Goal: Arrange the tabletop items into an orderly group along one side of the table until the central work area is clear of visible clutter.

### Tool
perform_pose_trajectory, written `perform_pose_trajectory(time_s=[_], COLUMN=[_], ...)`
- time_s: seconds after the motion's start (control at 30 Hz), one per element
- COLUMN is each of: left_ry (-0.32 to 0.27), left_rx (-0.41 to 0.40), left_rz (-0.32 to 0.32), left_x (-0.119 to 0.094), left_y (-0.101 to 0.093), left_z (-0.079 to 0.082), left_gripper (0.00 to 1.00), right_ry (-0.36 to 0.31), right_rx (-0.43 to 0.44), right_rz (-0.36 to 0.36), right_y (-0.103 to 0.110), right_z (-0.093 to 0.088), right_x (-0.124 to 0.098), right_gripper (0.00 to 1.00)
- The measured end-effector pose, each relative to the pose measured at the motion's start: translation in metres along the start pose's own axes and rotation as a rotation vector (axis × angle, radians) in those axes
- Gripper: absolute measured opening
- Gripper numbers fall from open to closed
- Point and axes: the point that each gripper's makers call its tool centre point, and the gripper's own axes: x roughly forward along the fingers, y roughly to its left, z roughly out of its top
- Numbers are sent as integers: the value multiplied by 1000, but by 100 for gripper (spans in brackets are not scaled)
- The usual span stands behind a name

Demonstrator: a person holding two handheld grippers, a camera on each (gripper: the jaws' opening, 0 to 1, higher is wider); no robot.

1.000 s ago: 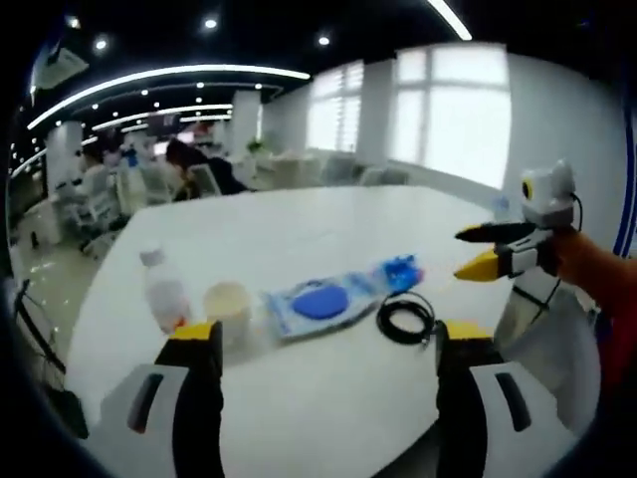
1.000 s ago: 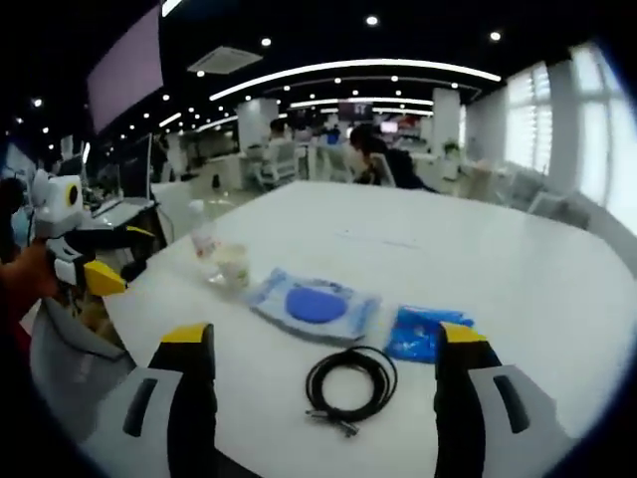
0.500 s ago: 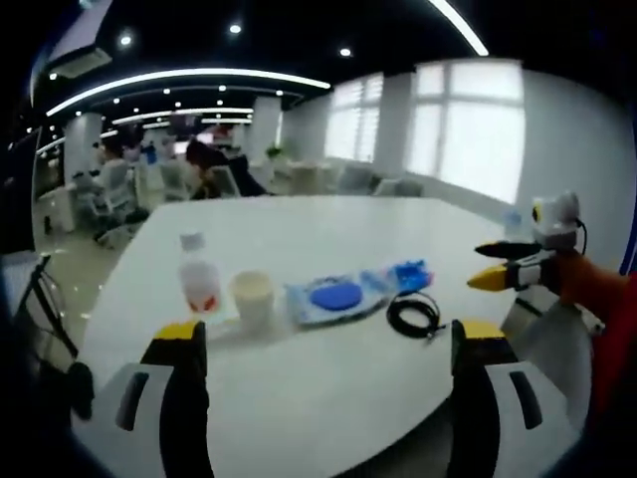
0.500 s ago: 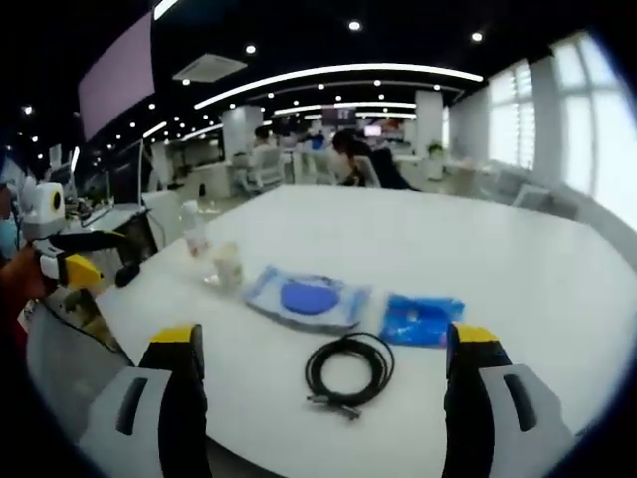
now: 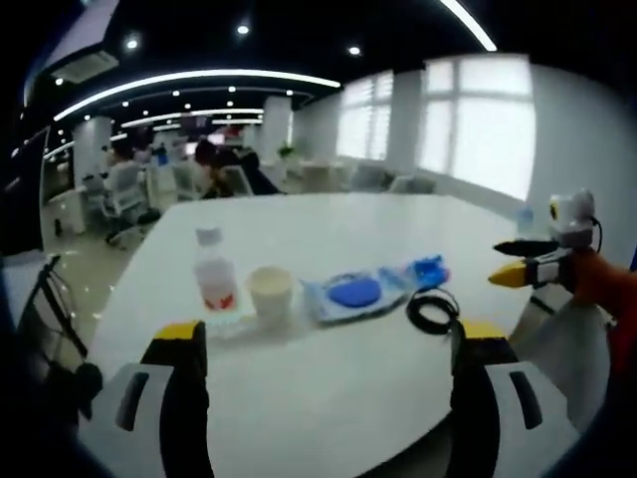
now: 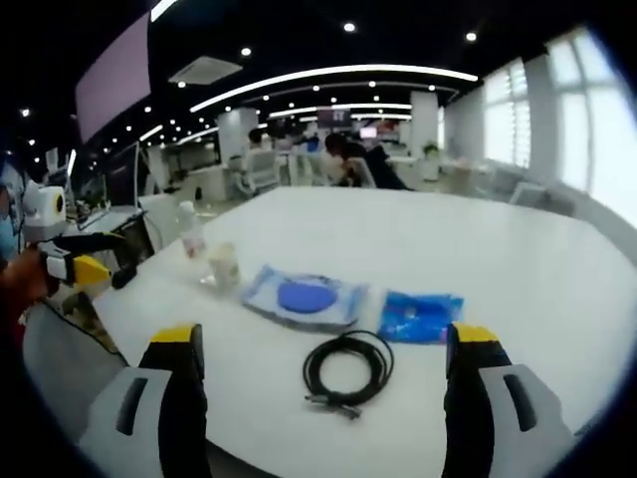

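A row of items lies on the white table (image 5: 328, 229): a clear water bottle (image 5: 213, 282) with a red label, a cream paper cup (image 5: 269, 295), a clear packet with a blue disc (image 5: 356, 293), a small blue packet (image 5: 430, 271) and a coiled black cable (image 5: 434, 311). In the right gripper view the same row reads bottle (image 6: 191, 234), cup (image 6: 225, 267), disc packet (image 6: 306, 298), blue packet (image 6: 421, 316), cable (image 6: 348, 367). My left gripper (image 5: 326, 349) is open, short of the table edge. My right gripper (image 6: 321, 354) is open, its jaws either side of the cable in view, nothing between them.
An open office with desks, chairs and seated people (image 5: 224, 164) lies beyond the table. Bright windows (image 5: 478, 119) line one wall. The right gripper (image 5: 532, 261) shows at the left gripper view's right edge; the left gripper (image 6: 70, 264) shows at the other view's left edge.
Both cameras have drawn back a little, so more of the table edge shows. The items on the table have not moved. Both grippers stay open.
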Motion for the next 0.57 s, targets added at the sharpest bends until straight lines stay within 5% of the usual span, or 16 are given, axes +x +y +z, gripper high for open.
perform_pose_trajectory(time_s=[0.57], left_ry=[-16], left_rx=[2], left_rz=[14], left_x=[-2], left_y=[1], left_z=[1], left_gripper=[97], right_ry=[-22], right_rx=[28], right_rz=[-35], right_y=[-8], right_z=[1], right_x=[-4], right_gripper=[99])
